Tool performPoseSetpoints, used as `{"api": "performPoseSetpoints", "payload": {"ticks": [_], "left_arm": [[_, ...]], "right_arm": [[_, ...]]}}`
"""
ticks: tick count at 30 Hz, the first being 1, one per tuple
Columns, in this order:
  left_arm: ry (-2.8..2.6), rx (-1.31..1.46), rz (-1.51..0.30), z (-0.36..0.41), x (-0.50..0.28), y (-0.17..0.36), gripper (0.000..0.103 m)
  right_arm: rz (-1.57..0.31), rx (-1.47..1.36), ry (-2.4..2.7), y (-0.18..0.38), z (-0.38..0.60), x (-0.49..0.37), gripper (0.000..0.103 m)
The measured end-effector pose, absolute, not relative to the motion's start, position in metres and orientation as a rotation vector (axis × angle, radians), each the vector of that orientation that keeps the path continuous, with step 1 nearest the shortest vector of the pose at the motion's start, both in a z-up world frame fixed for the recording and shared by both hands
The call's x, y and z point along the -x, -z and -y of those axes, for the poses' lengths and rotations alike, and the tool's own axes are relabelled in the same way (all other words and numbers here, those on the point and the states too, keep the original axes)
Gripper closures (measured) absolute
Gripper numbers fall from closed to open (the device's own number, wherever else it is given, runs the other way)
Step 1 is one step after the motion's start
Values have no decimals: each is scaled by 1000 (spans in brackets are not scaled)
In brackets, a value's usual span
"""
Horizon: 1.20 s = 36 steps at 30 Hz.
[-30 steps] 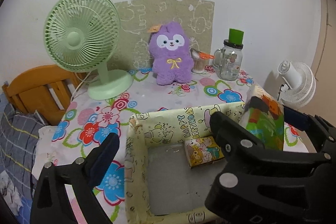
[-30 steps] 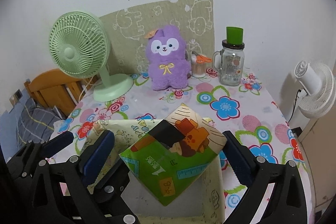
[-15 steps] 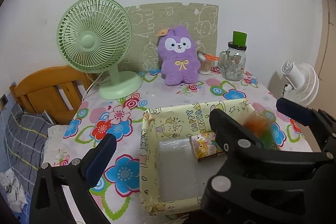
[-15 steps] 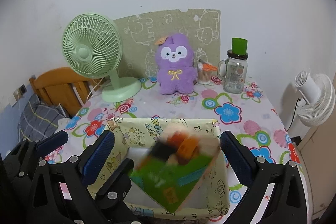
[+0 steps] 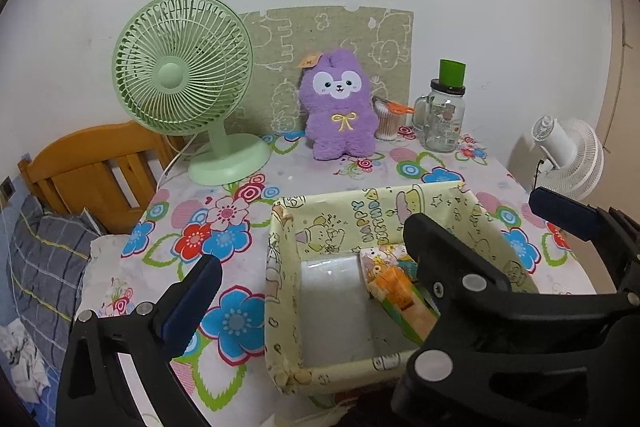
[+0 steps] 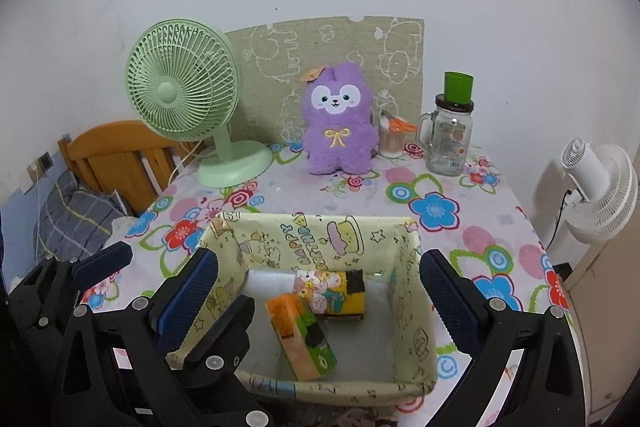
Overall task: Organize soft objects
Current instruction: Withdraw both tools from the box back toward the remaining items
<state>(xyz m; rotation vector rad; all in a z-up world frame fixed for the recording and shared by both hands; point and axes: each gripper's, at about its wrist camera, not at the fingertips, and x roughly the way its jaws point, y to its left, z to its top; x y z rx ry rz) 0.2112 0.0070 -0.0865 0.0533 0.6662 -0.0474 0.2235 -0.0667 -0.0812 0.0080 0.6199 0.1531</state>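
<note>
A yellow cartoon-print fabric bin (image 6: 320, 239) (image 5: 376, 211) stands on the table's near side. Inside it lie a green and orange tissue pack (image 6: 304, 339) (image 5: 400, 297) and a yellow cartoon tissue pack (image 6: 334, 293) (image 5: 384, 257). A purple plush toy (image 6: 340, 123) (image 5: 340, 111) sits upright at the back of the table. My right gripper (image 6: 316, 299) is open and empty above the bin. My left gripper (image 5: 312, 263) is open and empty, with one finger over the bin's left wall.
A green desk fan (image 6: 188, 95) stands at back left. A glass jar with a green lid (image 6: 450, 131) and a cup of cotton swabs (image 6: 392, 139) stand at back right. A white fan (image 6: 600, 187) is beyond the table's right edge, a wooden chair (image 6: 116, 159) to the left.
The right gripper opened and let go of the green and orange tissue pack, which dropped into the bin. Both grippers have pulled back and up from the bin.
</note>
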Motion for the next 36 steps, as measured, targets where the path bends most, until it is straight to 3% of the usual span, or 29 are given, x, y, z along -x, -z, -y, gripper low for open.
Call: {"api": "performPoseSetpoints", "payload": {"ticks": [21, 36], "left_arm": [[41, -38, -589, 8, -132, 68, 0], [67, -8, -590, 16, -88, 91, 4]], "right_arm": [[-534, -7, -134, 58, 81, -136, 1], [-539, -1, -110, 78, 92, -88, 1]]}}
